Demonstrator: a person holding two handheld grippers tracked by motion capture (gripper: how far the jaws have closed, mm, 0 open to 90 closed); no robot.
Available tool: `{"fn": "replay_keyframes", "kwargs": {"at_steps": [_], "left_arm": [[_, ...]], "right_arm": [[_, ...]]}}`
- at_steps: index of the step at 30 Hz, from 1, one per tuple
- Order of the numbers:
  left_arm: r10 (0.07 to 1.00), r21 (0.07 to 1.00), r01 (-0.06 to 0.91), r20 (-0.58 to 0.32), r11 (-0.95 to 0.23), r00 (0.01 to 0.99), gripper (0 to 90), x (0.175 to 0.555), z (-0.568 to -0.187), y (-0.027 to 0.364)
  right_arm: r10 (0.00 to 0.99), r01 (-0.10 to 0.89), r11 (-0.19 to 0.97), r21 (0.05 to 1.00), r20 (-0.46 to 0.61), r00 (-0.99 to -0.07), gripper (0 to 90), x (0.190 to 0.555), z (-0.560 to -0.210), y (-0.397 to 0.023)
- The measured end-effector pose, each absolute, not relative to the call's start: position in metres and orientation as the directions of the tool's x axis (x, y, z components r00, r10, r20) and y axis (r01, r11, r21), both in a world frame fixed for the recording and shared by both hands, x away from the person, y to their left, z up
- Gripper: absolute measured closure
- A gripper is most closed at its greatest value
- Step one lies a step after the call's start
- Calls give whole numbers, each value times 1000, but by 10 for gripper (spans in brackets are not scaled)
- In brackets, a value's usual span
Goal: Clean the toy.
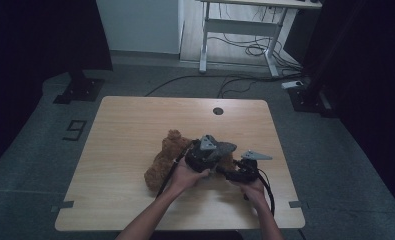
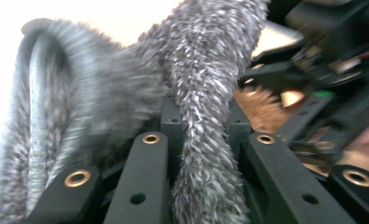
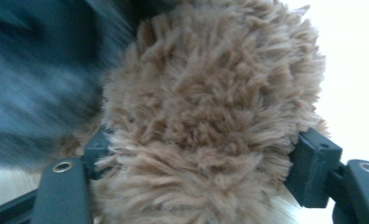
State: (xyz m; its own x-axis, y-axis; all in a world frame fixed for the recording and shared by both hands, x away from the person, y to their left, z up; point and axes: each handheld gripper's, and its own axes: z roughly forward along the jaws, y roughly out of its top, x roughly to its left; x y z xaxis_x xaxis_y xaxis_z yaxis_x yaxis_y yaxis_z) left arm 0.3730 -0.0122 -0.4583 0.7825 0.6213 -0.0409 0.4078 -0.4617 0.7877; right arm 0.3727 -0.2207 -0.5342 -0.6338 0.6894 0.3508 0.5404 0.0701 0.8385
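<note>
A brown plush bear lies on the wooden table, right of the middle. My left gripper hovers over the bear's right part, shut on a grey fuzzy piece. In the left gripper view that grey fur runs as a strip between the two jaws of the left gripper, blurred, with brown fur behind it. My right gripper comes in from the right. In the right gripper view a rounded brown plush part bulges between the pads of the right gripper, which press on both its sides.
A round cable hole sits near the table's far edge. Beyond the table stand a white desk frame with loose cables on the floor and two dark stand bases. Both forearms enter over the front edge.
</note>
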Motion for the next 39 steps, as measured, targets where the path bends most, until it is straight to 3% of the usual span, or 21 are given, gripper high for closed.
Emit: {"fn": "replay_keyframes", "kwargs": {"at_steps": [2,5,15,23,27,30,33,39], "left_arm": [[629,794,424,-68,-436,774,762,374,-459,-5],[664,793,419,-24,-442,747,762,373,-455,12],[778,810,461,-10,-362,628,763,384,-438,92],[824,776,578,-139,-254,549,763,400,-460,144],[818,720,663,-246,-204,519,765,411,-481,156],[824,699,675,-224,-236,520,767,412,-495,153],[815,703,682,-266,-202,515,768,412,-503,158],[827,702,665,-197,-257,527,765,406,-505,162]], "right_arm": [[685,544,55,837,365,-631,299,374,-536,-223],[689,543,56,838,361,-628,307,374,-536,-222],[686,545,51,837,367,-628,311,375,-537,-224],[681,547,45,836,375,-629,313,375,-537,-224],[678,552,30,833,389,-624,313,376,-539,-224],[675,554,31,832,391,-625,313,376,-539,-225],[675,552,37,833,387,-628,313,376,-539,-225],[673,550,48,834,380,-635,311,375,-539,-224]]}}
